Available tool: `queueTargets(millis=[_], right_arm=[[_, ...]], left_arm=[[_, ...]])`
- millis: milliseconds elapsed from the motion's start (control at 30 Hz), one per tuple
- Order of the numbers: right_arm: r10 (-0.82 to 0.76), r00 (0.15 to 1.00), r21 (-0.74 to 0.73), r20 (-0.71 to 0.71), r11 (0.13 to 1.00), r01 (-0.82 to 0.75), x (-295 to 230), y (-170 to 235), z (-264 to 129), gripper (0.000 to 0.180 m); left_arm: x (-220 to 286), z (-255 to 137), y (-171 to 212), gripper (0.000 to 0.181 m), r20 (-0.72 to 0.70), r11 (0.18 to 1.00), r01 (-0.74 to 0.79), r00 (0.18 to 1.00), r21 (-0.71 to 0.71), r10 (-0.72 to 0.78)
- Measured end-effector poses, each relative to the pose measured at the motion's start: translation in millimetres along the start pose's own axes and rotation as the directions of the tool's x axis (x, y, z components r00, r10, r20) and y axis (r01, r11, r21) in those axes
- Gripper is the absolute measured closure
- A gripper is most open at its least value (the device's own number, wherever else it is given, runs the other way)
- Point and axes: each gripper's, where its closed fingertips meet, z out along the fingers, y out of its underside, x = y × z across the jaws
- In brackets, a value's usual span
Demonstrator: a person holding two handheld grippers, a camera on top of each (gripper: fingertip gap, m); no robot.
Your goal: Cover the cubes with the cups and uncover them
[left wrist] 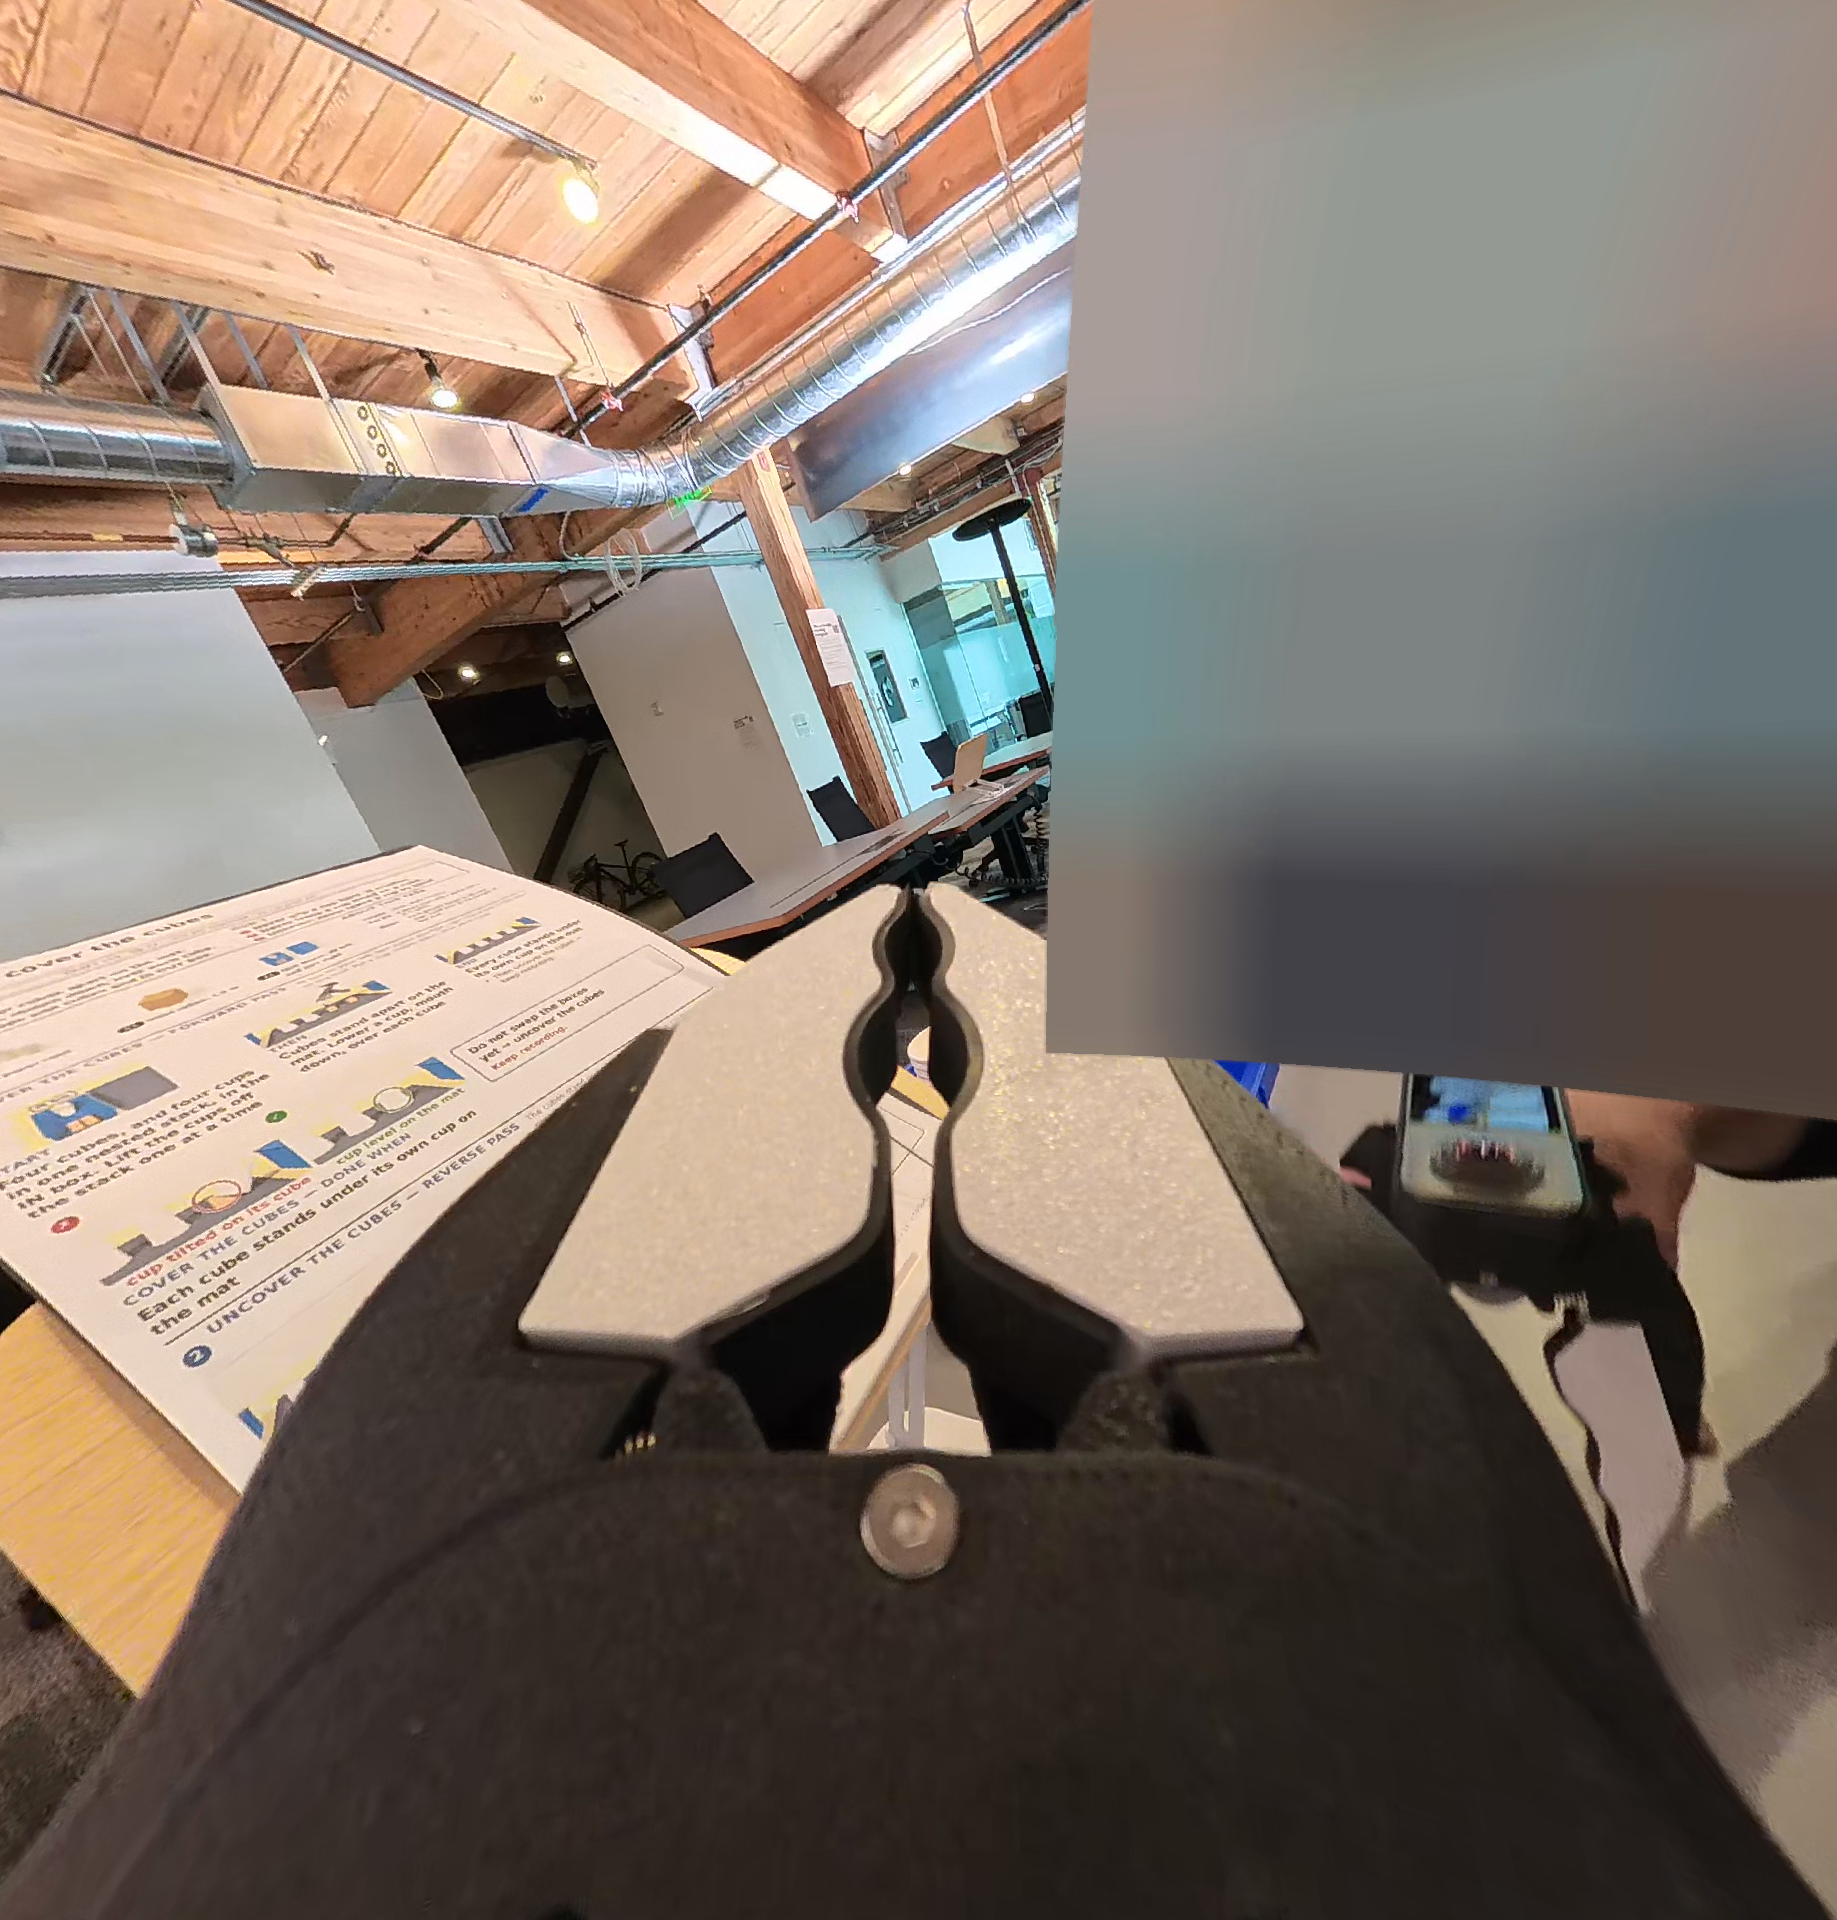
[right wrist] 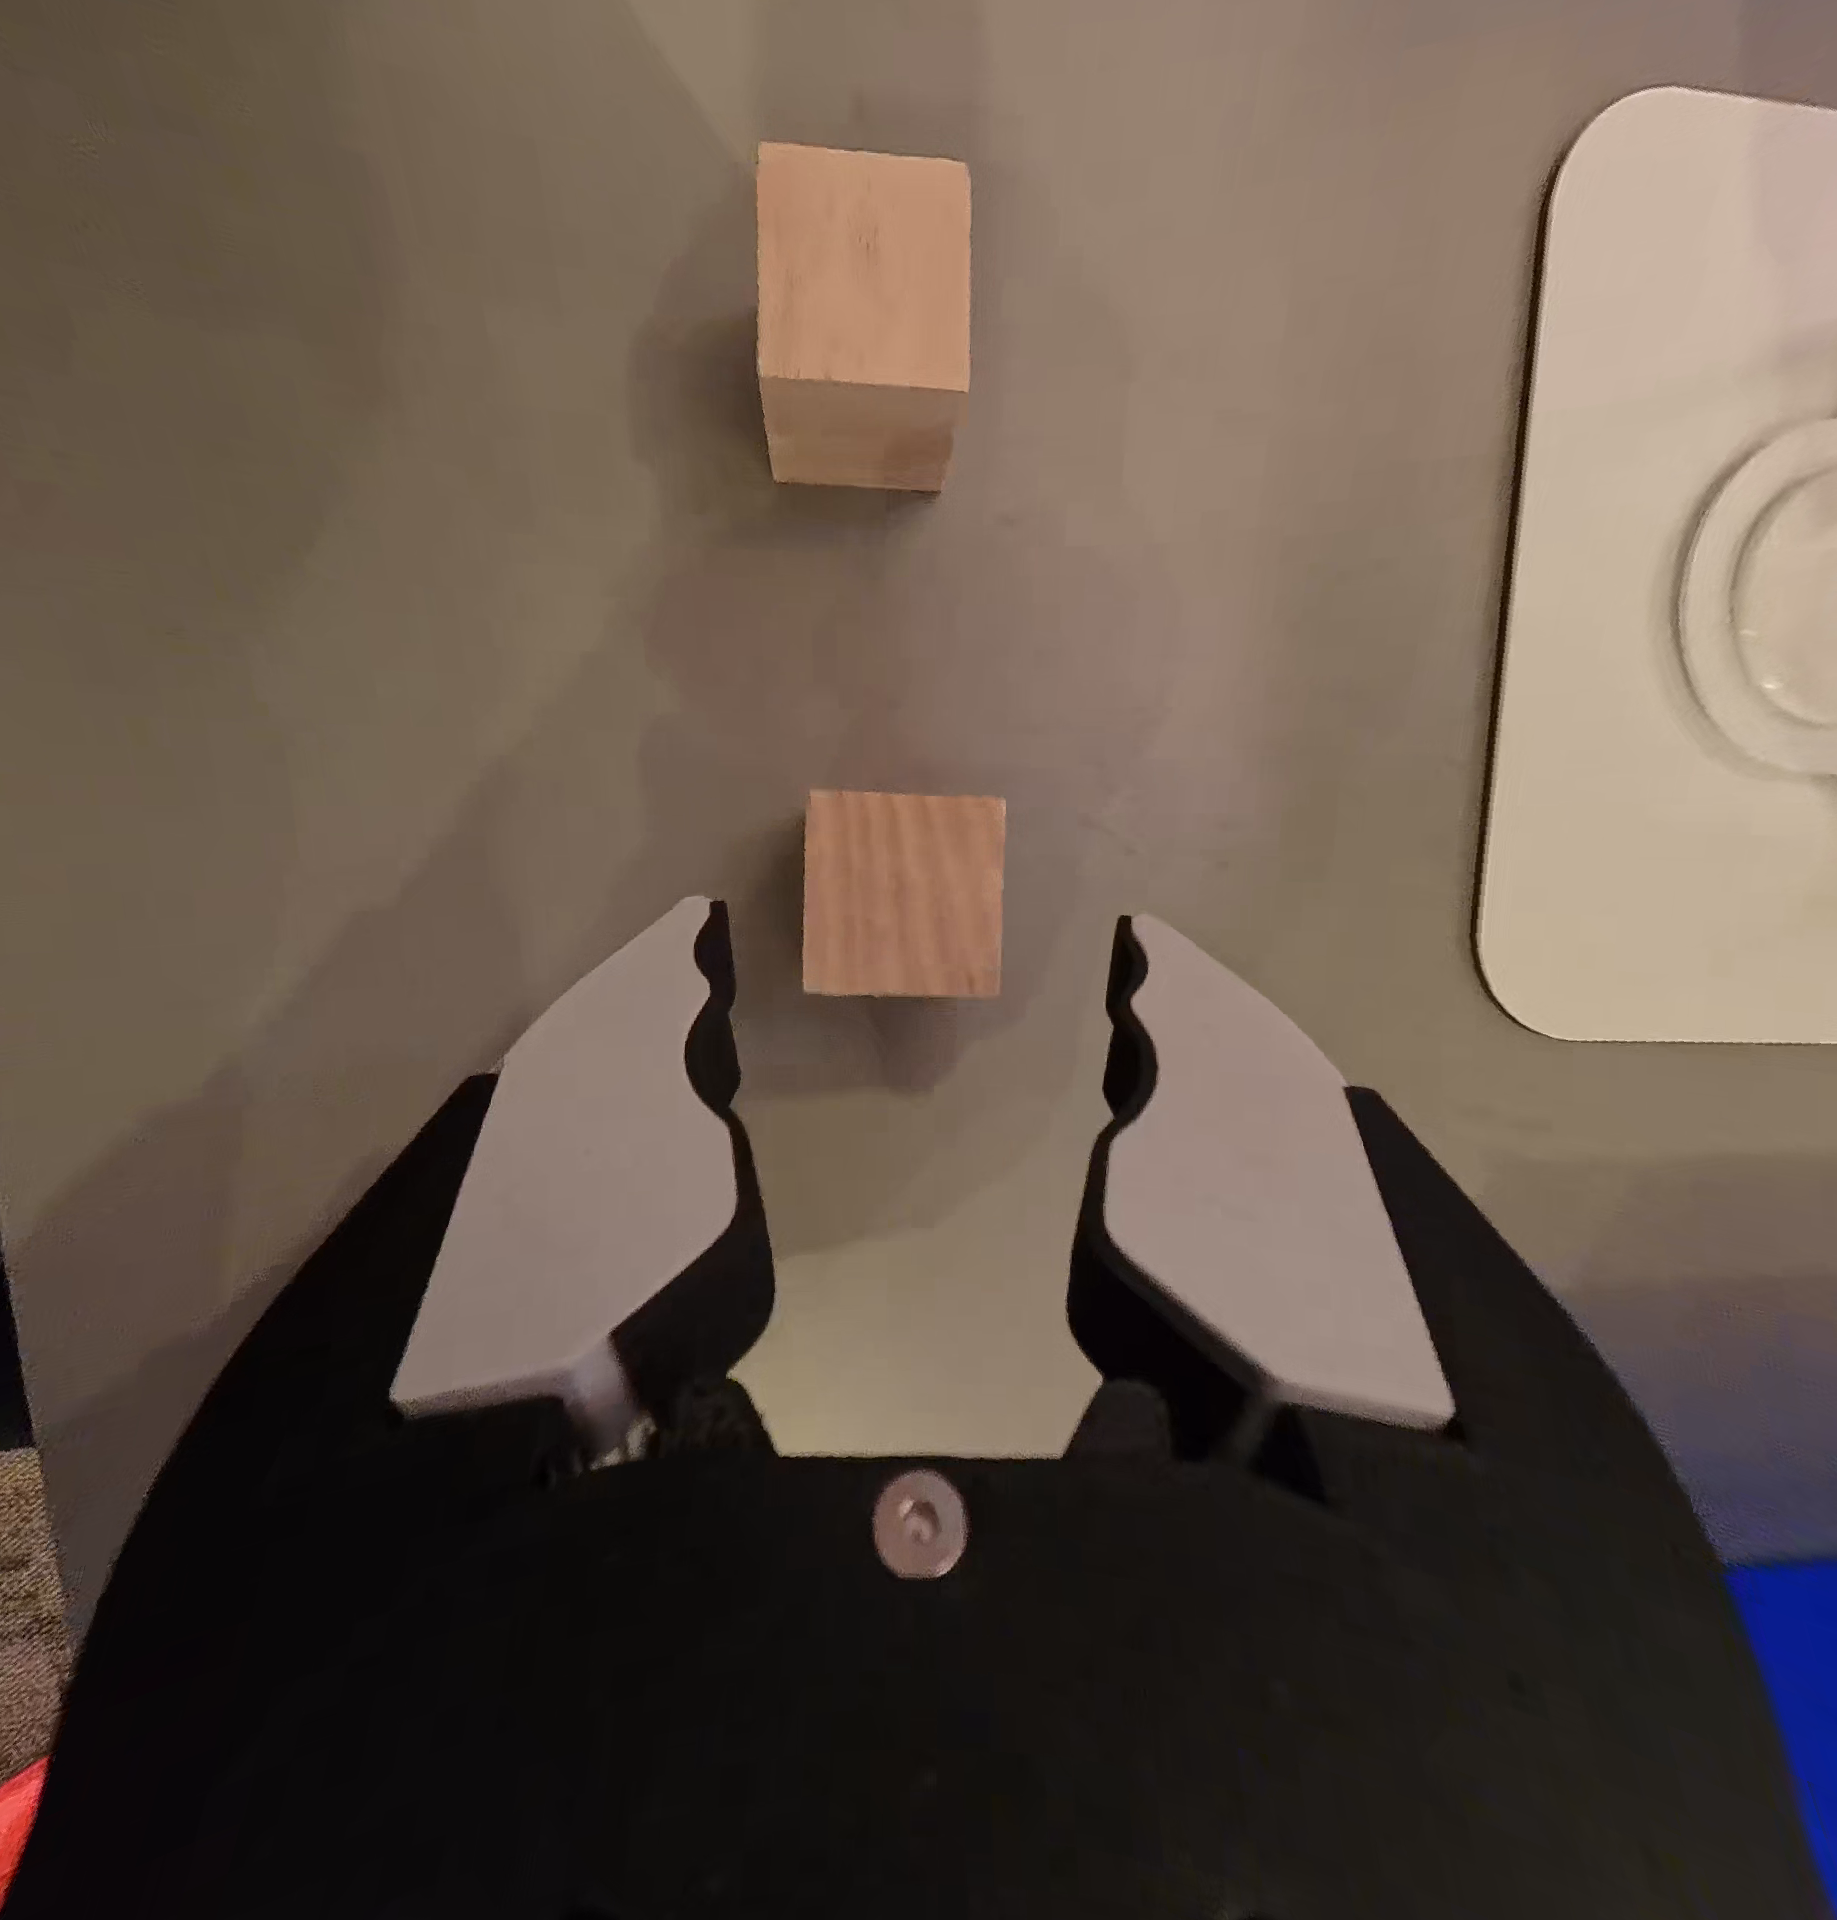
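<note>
In the right wrist view two plain wooden cubes stand uncovered on a grey mat point(right wrist: 270, 520): a near cube point(right wrist: 903, 896) and a far cube point(right wrist: 862, 312). My right gripper point(right wrist: 919, 925) is open and empty, looking down, with the near cube just beyond and between its fingertips, not touching. My left gripper point(left wrist: 914, 902) is shut and empty, raised and pointing out into the room, away from the mat. No cup shows in either view. The right gripper's body point(left wrist: 1496, 1164), with a phone on it, shows at the right of the left wrist view.
A white plate-like pad point(right wrist: 1620, 623) with a clear round part lies right of the cubes. A printed instruction sheet point(left wrist: 270, 1091) lies on a wooden table point(left wrist: 72, 1475) at the left. A blue thing point(right wrist: 1818, 1621) and a red thing point(right wrist: 0, 1818) show at the lower edges.
</note>
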Motion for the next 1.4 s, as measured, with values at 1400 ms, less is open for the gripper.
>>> queueTargets(millis=[1400], right_arm=[[0.057, 0.99, -0.349, -0.13, 0.932, -0.099, 188, 244, -159, 0.134]], left_arm=[[-1, 7, 13, 0.181, 0.003, 0.999, 0.002, 1.0, -0.037, -0.001]])
